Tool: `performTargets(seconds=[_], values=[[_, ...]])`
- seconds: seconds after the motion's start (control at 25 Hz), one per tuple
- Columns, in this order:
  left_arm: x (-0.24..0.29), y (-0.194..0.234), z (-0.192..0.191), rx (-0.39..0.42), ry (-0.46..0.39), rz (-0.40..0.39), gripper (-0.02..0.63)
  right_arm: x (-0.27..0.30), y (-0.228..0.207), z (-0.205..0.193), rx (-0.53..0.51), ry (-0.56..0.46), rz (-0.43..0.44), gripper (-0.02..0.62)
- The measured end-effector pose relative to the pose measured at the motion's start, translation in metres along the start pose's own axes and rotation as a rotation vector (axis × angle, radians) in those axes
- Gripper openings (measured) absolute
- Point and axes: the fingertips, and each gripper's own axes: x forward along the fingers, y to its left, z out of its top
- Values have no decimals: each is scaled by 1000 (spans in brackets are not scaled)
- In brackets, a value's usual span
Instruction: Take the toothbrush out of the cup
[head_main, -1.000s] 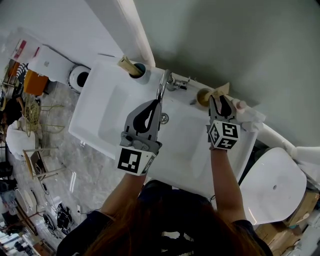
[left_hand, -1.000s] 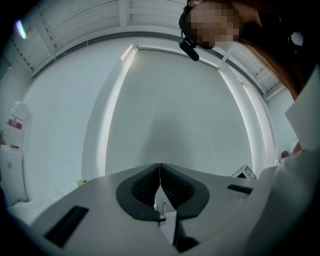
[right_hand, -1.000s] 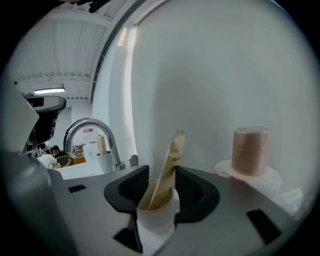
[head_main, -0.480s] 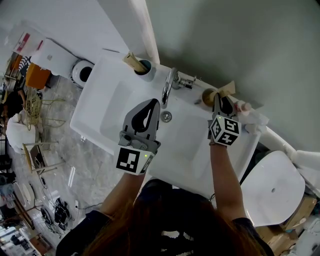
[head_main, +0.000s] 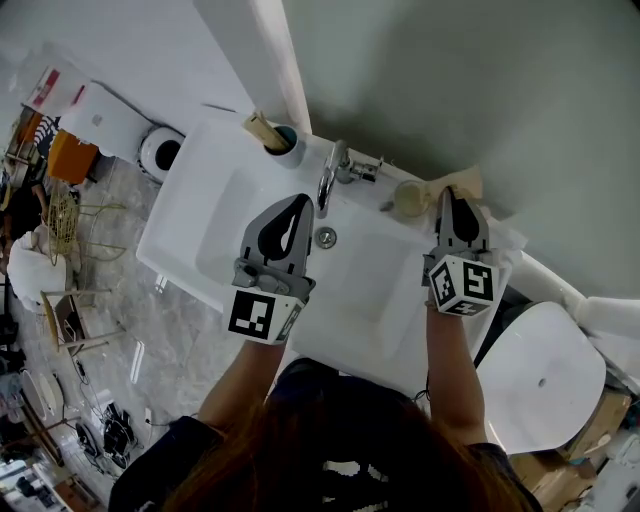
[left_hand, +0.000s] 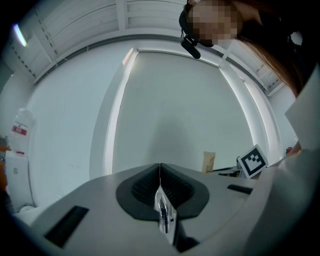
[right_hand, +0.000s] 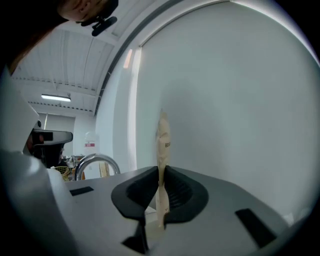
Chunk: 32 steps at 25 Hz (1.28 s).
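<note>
The right tool (right_hand: 161, 175), whose jaws have just been closing, pinches the wrapped toothbrush (right_hand: 163, 135) upright between its pads. The cup (head_main: 408, 198) sits just left of its tip. Best lift straight up, grip firm, until the brush clears the rim. The faucet (head_main: 328, 178) stands further left, by the closed, empty left tool (head_main: 303, 203); the wall (head_main: 450, 90) is close ahead.

I'm working in a bathroom: a white washbasin (head_main: 215, 235) with a chrome tap (head_main: 328, 182) against the wall (head_main: 450, 90), and a white toilet lid (head_main: 545, 380) just beside it
</note>
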Motion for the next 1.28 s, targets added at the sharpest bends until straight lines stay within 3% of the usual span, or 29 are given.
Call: performTargets(seconds=[0.32, 0.52, 0.88, 1.28], values=[[-5, -10, 20, 21, -33, -6, 20, -58, 3, 60, -104, -104, -8, 51], [-12, -19, 31, 22, -51, -1, 20, -100, 3, 82, -118, -134, -18, 51], [-29, -32, 37, 52, -49, 60, 20, -144, -2, 88, -77, -161, 22, 49], [-66, -53, 47, 65, -28, 183, 20, -158, -4, 85, 1, -167, 163, 51]])
